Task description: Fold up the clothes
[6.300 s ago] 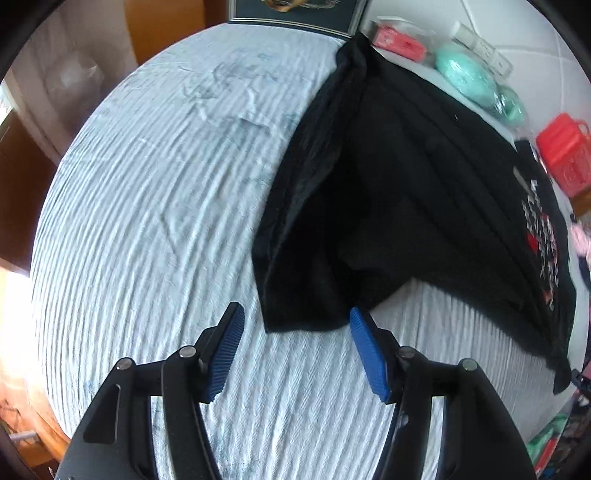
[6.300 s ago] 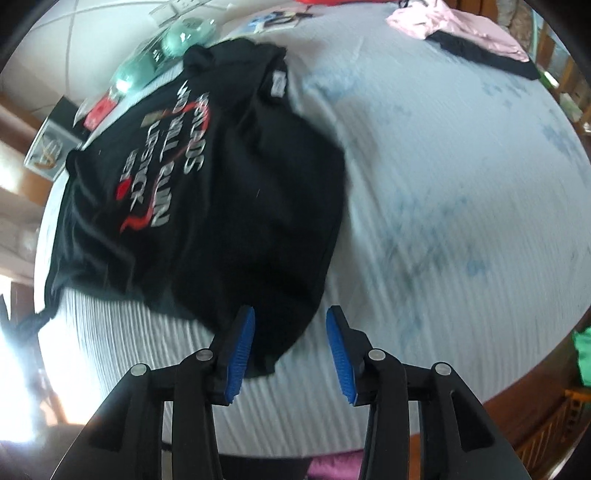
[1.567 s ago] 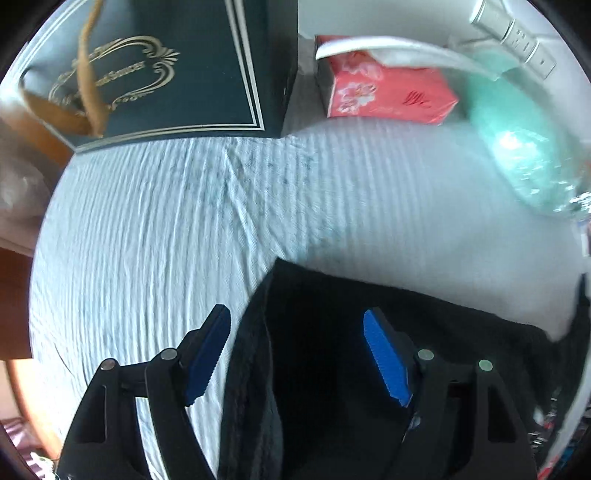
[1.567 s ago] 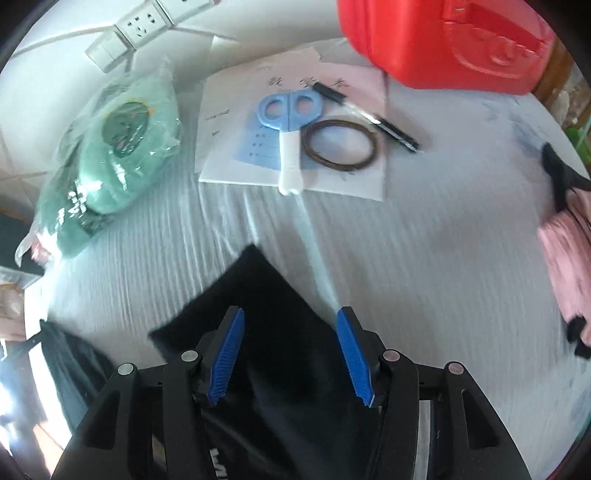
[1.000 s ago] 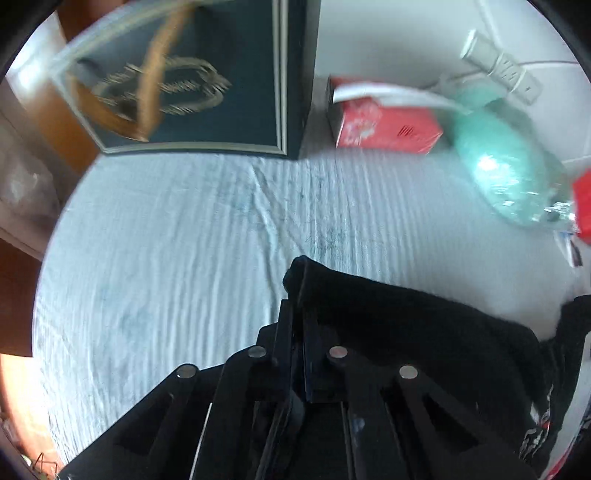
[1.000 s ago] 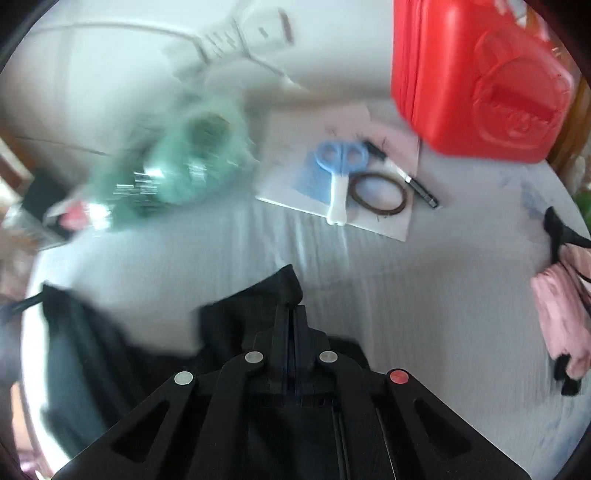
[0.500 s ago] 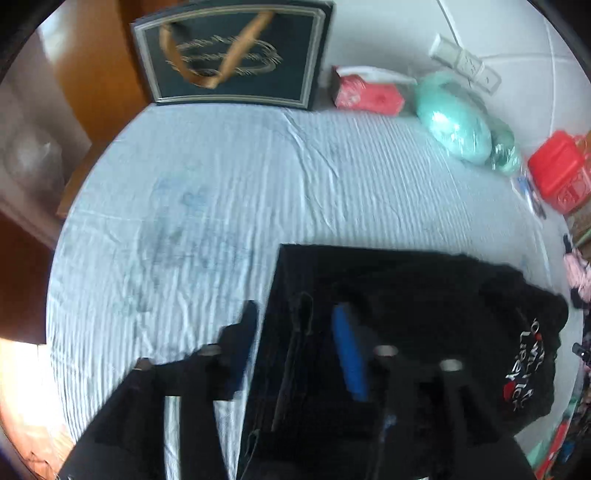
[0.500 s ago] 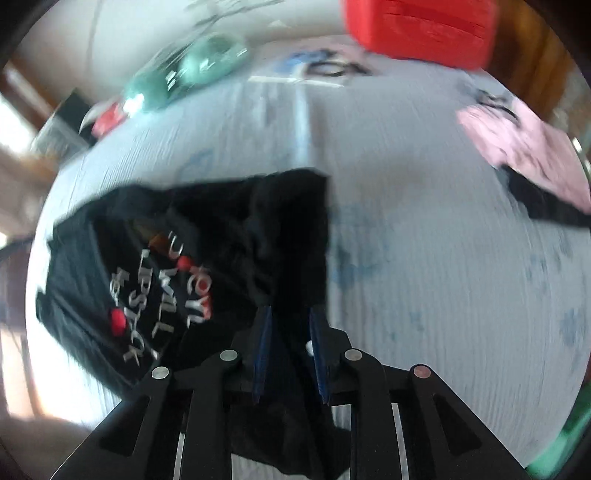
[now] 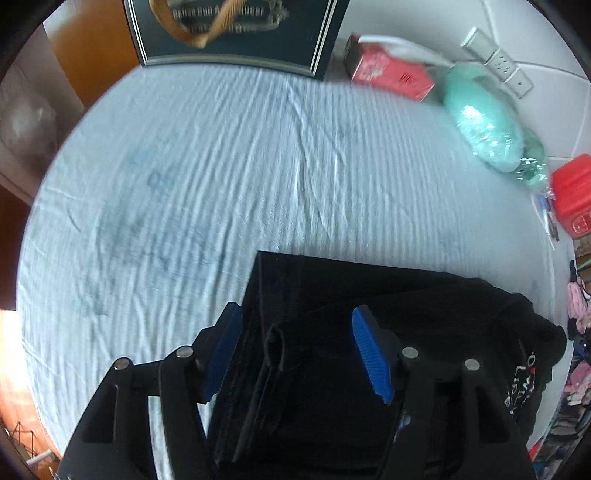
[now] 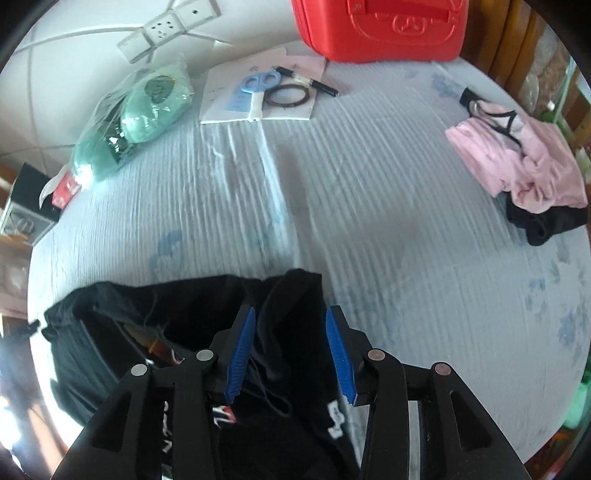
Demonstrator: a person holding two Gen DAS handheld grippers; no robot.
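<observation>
Pale blue ribbed sheet (image 9: 229, 177) covers a bed that fills both views. On its near side lies a black shirt (image 9: 413, 306), folded over itself into a rough rectangle, with white and red lettering showing at one end (image 9: 517, 387).

Left gripper (image 9: 295, 354) hangs just above the shirt's left edge, its blue-padded jaws spread wide with a small fold of black cloth between them, touching neither pad. Right gripper (image 10: 290, 354) hangs over the shirt's other end, jaws also spread apart, loose cloth bunched between them and not pinched.

Along the far edge of the bed, by the white wall, stand a dark gift bag (image 9: 236, 33), a red box (image 9: 388, 74), a green bundle in clear plastic (image 10: 136, 110), a power strip (image 10: 166, 27) and a red case (image 10: 376, 26). Near the case, blue scissors (image 10: 258, 85), a brown ring (image 10: 291, 96) and a pen (image 10: 310, 83) rest on paper (image 10: 295, 107). Well off to the right lies a pink garment (image 10: 517, 162) on top of something black.
</observation>
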